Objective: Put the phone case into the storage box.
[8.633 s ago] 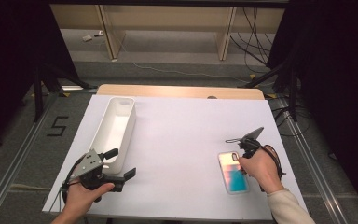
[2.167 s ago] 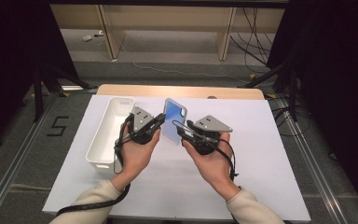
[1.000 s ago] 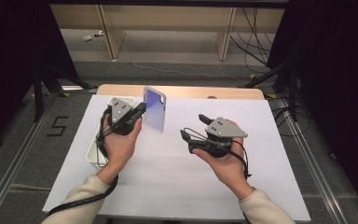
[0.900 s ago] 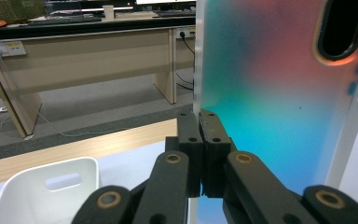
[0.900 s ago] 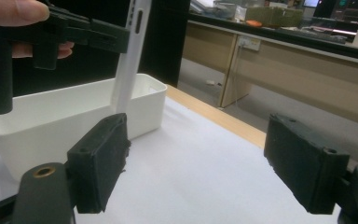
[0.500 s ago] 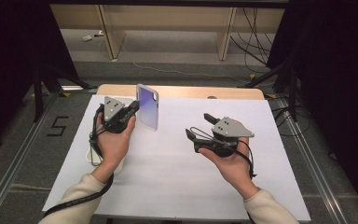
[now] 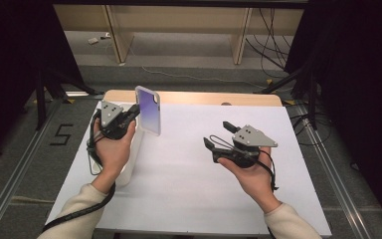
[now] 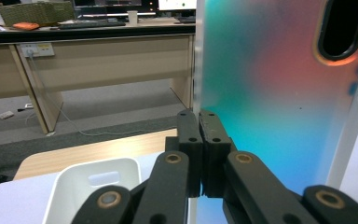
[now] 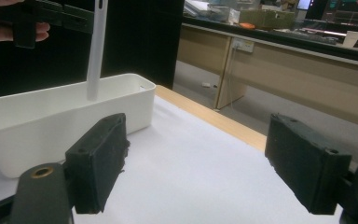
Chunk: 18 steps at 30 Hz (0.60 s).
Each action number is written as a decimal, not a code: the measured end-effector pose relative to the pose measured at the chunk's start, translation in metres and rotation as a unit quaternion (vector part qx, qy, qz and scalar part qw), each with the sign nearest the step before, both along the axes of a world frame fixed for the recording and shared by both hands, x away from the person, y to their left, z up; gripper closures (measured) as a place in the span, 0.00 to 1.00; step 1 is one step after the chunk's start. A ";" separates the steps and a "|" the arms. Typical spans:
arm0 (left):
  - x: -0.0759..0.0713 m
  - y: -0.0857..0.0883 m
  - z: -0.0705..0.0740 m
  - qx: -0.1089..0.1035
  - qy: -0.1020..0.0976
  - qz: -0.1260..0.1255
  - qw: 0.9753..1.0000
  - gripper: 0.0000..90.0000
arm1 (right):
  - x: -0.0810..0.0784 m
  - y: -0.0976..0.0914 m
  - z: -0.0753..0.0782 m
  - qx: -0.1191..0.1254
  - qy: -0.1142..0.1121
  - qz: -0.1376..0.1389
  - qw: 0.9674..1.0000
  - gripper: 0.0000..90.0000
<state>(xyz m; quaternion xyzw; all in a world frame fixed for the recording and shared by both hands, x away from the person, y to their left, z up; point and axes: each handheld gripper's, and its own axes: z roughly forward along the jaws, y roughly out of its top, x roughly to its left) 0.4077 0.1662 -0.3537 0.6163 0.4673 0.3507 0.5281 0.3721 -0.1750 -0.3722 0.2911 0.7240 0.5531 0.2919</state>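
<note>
1. We take the phone case (image 7: pixel 147 109) as the thing in hand. It hangs upright in the air, just above the near-right rim of the white bin (image 9: pixel 51 116), which serves as our landmark. The iridescent back shows a camera cut-out (image 8: pixel 342 28) near its top.
2. The left gripper (image 7: pixel 129 115) is clamped on the case's edge; in the left gripper view the two black jaws meet tight on the thin side wall, low on the case.
3. Handling, our judgement: light, thin-walled, somewhat flexible, and glossy enough to slip. An edge pinch lets it swing, so a hold nearer mid-length of the rim should steady it. Squeezing across the open face would bend it.
4. The right gripper (image 7: pixel 218 135) sits well to the right of the bin, over the white table sheet (image 7: pixel 189 169), jaws spread wide, nothing between them.
5. The bin looks empty where we can see in; the case hangs close enough to lower inside.
</note>
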 end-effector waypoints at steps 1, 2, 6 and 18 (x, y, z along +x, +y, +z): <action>0.000 0.000 0.000 0.000 0.000 0.000 1.000 0.98 | 0.000 -0.001 0.000 0.002 -0.006 -0.005 1.000 0.24; 0.000 0.003 0.001 0.000 0.000 0.004 1.000 0.98 | 0.000 -0.002 0.000 0.001 -0.004 -0.002 1.000 0.24; 0.000 0.008 0.001 0.000 0.000 0.011 1.000 0.98 | -0.001 -0.004 -0.001 0.006 -0.007 -0.009 1.000 0.23; 0.003 0.020 0.002 -0.005 -0.002 0.031 1.000 0.98 | -0.003 -0.011 -0.002 0.010 0.011 -0.011 1.000 0.22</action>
